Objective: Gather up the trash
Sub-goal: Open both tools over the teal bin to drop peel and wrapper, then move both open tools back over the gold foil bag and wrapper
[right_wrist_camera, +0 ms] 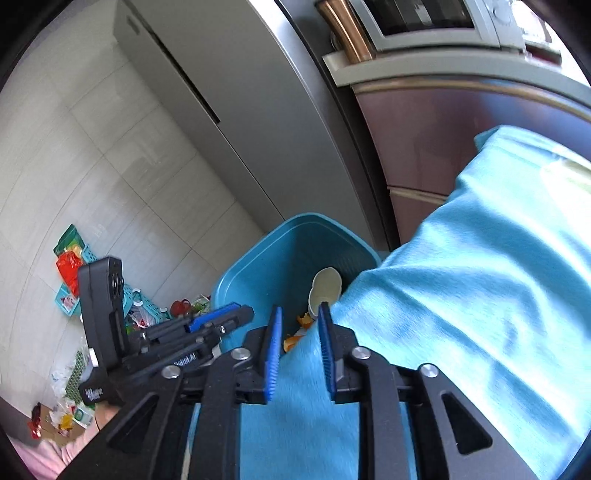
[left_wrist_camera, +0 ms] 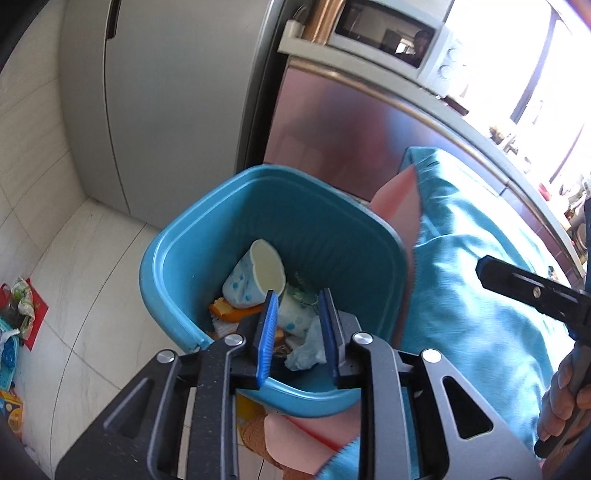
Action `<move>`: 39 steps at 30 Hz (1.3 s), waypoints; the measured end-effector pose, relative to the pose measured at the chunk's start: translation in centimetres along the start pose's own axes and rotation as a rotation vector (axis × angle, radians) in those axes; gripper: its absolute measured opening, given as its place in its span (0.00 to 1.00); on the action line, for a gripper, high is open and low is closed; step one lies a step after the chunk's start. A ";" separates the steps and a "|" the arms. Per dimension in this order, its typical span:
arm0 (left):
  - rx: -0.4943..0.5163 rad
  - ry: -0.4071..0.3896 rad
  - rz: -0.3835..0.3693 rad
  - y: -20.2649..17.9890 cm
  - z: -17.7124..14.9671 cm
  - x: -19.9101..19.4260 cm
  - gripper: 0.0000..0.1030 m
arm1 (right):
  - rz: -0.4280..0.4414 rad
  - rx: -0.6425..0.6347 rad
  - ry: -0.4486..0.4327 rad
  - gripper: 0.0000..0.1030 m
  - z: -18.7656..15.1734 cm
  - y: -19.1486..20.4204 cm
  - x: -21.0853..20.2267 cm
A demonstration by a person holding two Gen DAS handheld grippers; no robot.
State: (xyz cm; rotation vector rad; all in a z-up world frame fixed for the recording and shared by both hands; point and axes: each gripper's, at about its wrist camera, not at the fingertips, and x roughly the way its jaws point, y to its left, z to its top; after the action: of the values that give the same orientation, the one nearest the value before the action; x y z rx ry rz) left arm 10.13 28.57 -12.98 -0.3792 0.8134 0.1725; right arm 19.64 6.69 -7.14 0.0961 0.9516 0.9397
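Note:
A blue trash bin [left_wrist_camera: 314, 221] stands on the floor in front of a grey fridge. In it lie a dotted paper cup [left_wrist_camera: 251, 280], a second cup [left_wrist_camera: 295, 314], orange peel [left_wrist_camera: 229, 310] and a crumpled tissue [left_wrist_camera: 306, 350]. My left gripper [left_wrist_camera: 298, 292] hangs open just over the bin's near rim, with nothing between its blue pads. In the right wrist view the bin [right_wrist_camera: 266, 266] and a cup [right_wrist_camera: 325, 288] lie ahead. My right gripper [right_wrist_camera: 300, 306] is open over the edge of a turquoise cloth [right_wrist_camera: 480, 295], and the left gripper [right_wrist_camera: 240, 314] is beside it on the left.
A grey fridge [left_wrist_camera: 166, 92] and a reddish cabinet [left_wrist_camera: 351, 122] with a microwave [left_wrist_camera: 388, 33] on top stand behind the bin. Litter and small baskets [right_wrist_camera: 110, 295] lie on the tiled floor at the left. A hand [left_wrist_camera: 565, 398] holds the right gripper's handle. Pink fabric [left_wrist_camera: 399, 199] shows under the cloth.

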 end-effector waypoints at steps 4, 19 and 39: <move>0.030 -0.046 -0.053 -1.8 0.3 -1.8 0.31 | -0.021 -0.001 -0.058 0.34 -1.1 -0.8 -3.6; 0.289 -0.028 -0.343 -17.4 0.4 -2.2 0.37 | -0.298 0.245 -0.274 0.41 -8.1 -11.6 -19.3; 0.534 0.207 -0.522 -41.0 -0.7 6.6 0.45 | -0.466 0.564 -0.375 0.55 -14.4 -25.9 -28.8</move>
State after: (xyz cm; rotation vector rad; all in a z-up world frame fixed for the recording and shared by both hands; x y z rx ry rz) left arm 26.18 -9.38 -7.45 -0.0927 0.9008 -0.5710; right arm 19.12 -34.57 -8.86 0.4887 0.8131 0.1926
